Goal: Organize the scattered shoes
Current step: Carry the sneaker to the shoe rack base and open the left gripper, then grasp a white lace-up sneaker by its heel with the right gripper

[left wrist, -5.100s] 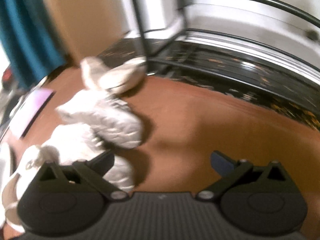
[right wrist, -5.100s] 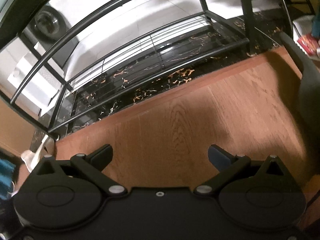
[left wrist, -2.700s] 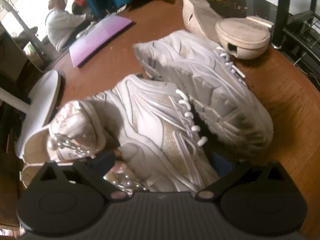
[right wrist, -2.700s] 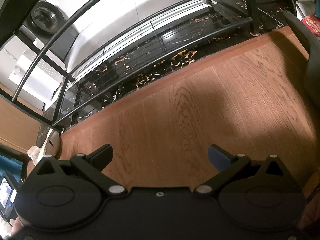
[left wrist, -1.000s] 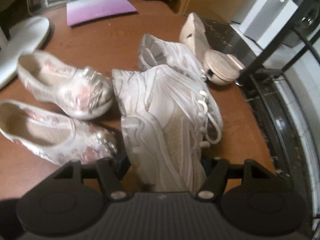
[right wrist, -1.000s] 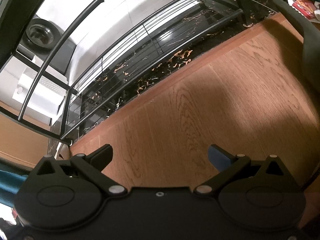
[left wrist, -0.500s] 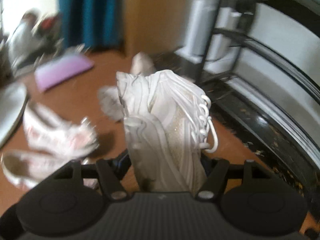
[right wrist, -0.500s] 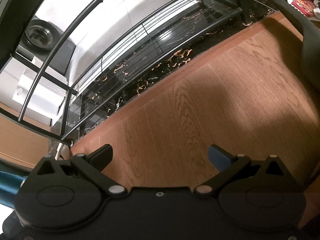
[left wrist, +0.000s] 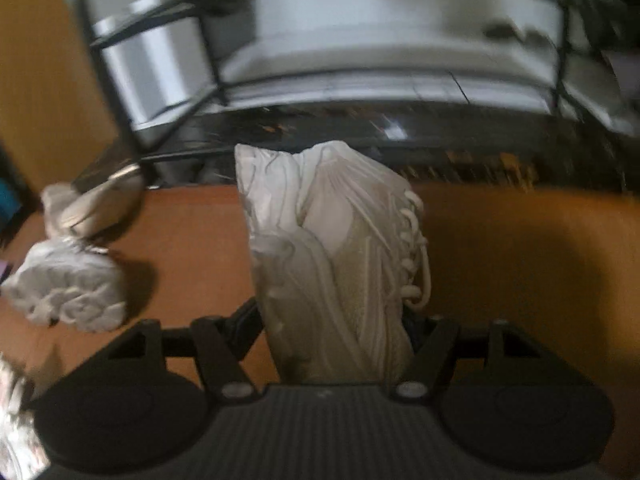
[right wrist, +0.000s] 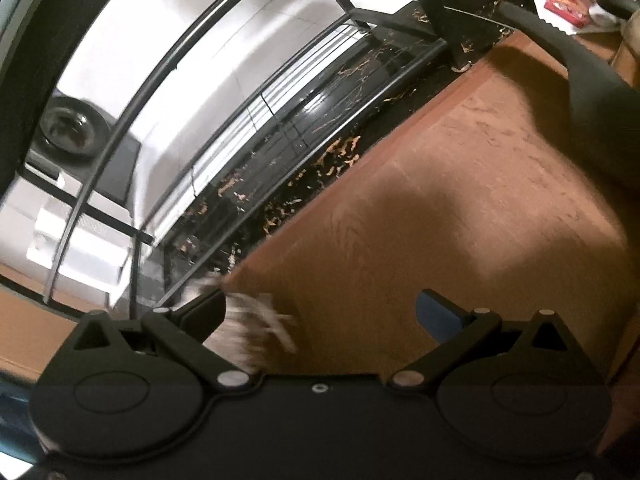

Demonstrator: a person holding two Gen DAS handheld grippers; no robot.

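Note:
My left gripper (left wrist: 332,320) is shut on a white lace-up sneaker (left wrist: 332,240) and holds it above the wooden floor, toe pointing at the black metal shoe rack (left wrist: 360,128). The matching white sneaker (left wrist: 68,292) lies on the floor at the left, with a beige shoe (left wrist: 96,200) behind it. A glittery pink shoe (left wrist: 16,420) shows at the bottom left edge. My right gripper (right wrist: 320,312) is open and empty over the floor; a blurred white shoe (right wrist: 248,324) shows beside its left finger.
The rack's lower shelf (right wrist: 312,120) of thin bars stands over dark speckled tile next to the wooden floor (right wrist: 460,200). A dark chair leg (right wrist: 580,64) crosses the right wrist view at the upper right. A tan wall (left wrist: 44,80) is left of the rack.
My left gripper closed on the white sneaker, lifted it off the pile and swung it right toward the rack. A white shoe has come into the right wrist view.

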